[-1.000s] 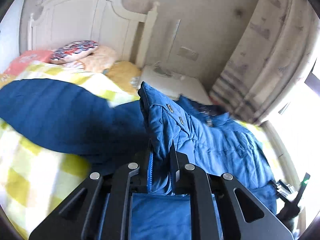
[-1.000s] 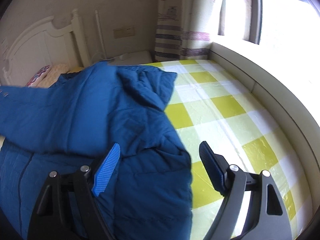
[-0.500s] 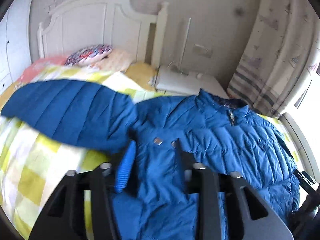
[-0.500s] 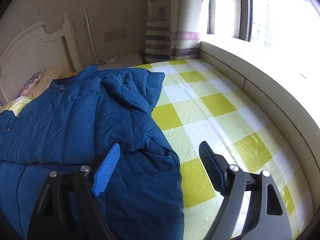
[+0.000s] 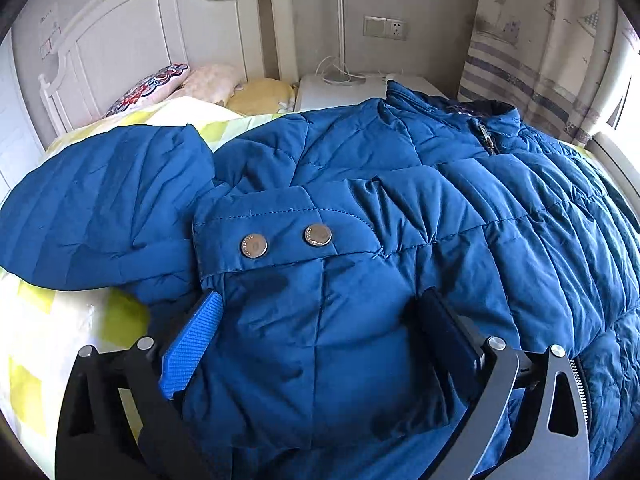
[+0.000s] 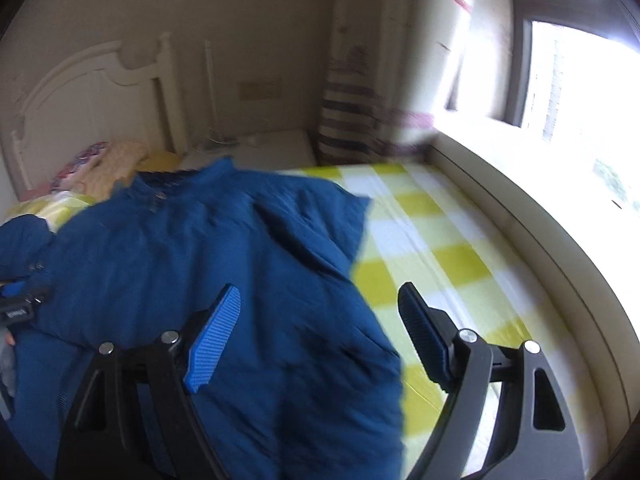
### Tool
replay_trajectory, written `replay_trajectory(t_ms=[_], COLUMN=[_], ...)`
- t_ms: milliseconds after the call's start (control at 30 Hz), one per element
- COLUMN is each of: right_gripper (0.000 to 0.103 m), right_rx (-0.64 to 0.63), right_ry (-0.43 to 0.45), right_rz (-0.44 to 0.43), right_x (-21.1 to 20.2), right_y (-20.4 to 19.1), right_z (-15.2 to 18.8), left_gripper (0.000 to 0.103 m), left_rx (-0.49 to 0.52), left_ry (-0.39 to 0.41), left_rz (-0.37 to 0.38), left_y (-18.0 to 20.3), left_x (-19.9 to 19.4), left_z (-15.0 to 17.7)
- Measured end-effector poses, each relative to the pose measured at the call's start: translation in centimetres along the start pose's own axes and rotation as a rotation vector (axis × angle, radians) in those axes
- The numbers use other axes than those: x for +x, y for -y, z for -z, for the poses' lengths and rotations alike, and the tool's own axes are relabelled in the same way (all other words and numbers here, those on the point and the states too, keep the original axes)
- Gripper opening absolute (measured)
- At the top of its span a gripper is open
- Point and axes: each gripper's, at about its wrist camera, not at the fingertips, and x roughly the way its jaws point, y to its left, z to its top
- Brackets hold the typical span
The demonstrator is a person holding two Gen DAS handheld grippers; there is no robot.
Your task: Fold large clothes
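Observation:
A large blue quilted jacket lies spread on a bed with a yellow and white checked sheet. A sleeve cuff with two metal snaps lies folded over the jacket's front. My left gripper is open, its fingers wide apart just above the cuff, holding nothing. My right gripper is open and empty above the jacket's right edge; this view is blurred. The left gripper shows at the far left of the right wrist view.
A white headboard and pillows stand at the bed's far end. A white nightstand sits beside it. A striped curtain and a bright window with a ledge run along the right.
My left gripper let go of the jacket sleeve and opened wide; the sleeve now lies folded across the jacket. My right gripper stayed open and tilted upward.

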Motion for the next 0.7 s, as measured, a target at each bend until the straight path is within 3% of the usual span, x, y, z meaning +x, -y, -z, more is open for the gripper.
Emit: replay_trajectory(t_ms=[133,233,333,467,567,633,700], right_gripper=[0.080,0.081,0.081,0.081,0.077,0.076,0.077], right_rx=[-0.129,-0.200,-0.159,-0.133,-0.062,-0.033,-0.029], right_ry=[-0.056,-0.269,-0.286,-0.169,-0.112,-0.153,-0.276], right_rz=[-0.082,-0.102,-0.115,-0.079,-0.076,-0.077,-0.042], right_x=[3.8,9.0,8.7,7.4,9.3,11.6,15.9], right_y=[-4.7,-6.8,-6.0,-4.9,-4.2,-3.9,-3.6], right_z=[-1.4,0.1,-0.9,-4.1,-7.3,-8.1,-7.7], left_gripper=[0.096,0.096,0.096,0.096,0.096,0.096,0.096], left_rx=[-0.005,-0.010,-0.009,-0.007,-0.009,-0.011,-0.014], left_ry=[0.002,0.003,0.002,0.001,0.000,0.000,0.001], left_rz=[0.006,0.014,0.011,0.009,0.010,0.013,0.016], left_y=[-0.3,-0.5,-0.5,-0.5,-0.6,-0.6,-0.6], left_x=[-0.1,-0.1,-0.1,-0.1,-0.1,-0.1,-0.1], left_z=[0.2,0.4,0.5,0.4,0.4,0.4,0.4])
